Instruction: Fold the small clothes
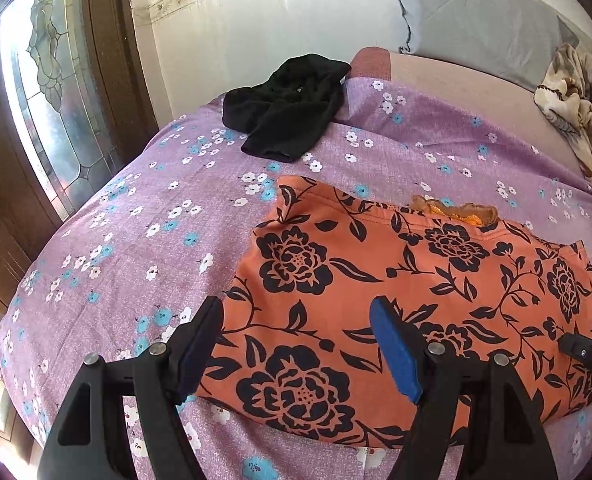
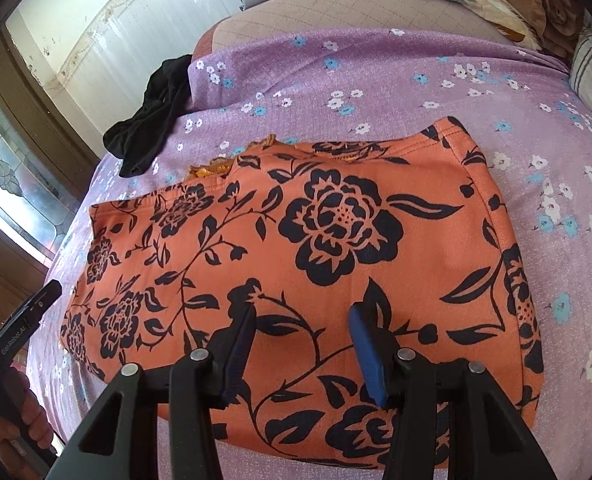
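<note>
In my left wrist view, my left gripper [image 1: 296,344] is wide and holds nothing above the orange flowered garment [image 1: 407,280] lying flat on the purple bedsheet [image 1: 136,216], and in my right wrist view my right gripper [image 2: 301,346] stands half apart, also empty, over this same cloth.

The orange floral garment [image 2: 335,240] is smooth, matt cloth on a finely textured purple bedsheet [image 2: 435,92]. Beyond the garment lies a matt black knit garment [image 1: 288,108]. Beside it stands glossy leaded door glass [image 1: 44,92].
</note>
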